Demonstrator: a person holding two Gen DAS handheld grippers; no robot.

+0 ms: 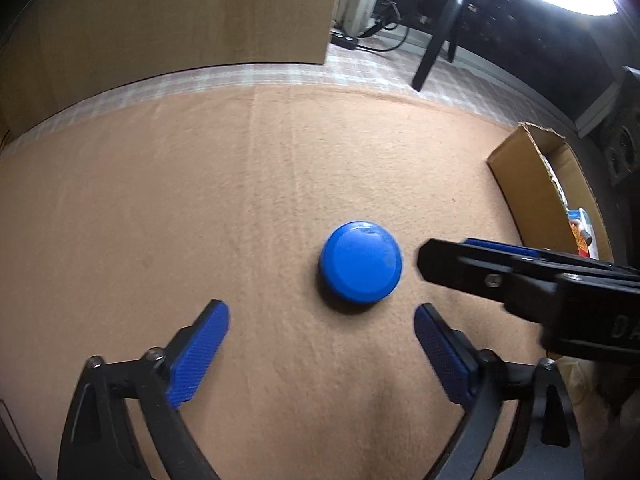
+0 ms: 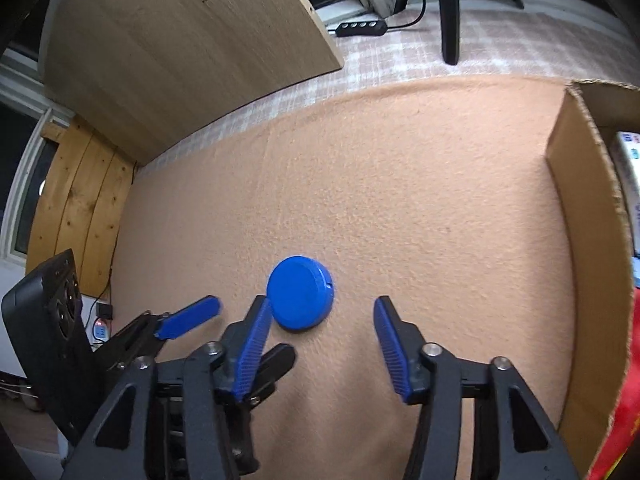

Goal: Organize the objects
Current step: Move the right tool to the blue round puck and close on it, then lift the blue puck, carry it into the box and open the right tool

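Tan felt cloth (image 2: 400, 200) covers the work surface. Left gripper (image 1: 322, 322) hangs near, jaws wide apart and empty; right gripper (image 2: 322, 322) has jaws partly apart, also empty. Blue round lid (image 2: 300, 298) lies flat just ahead of both, near the right's inner pad. Cardboard box (image 2: 580, 240) stands farther right. Best to straddle the lid squarely, low, before closing.

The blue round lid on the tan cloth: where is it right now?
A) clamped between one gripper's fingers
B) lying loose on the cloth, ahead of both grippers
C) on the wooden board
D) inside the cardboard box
B: the blue lid lies flat on the tan cloth, with no pads pressing on it.
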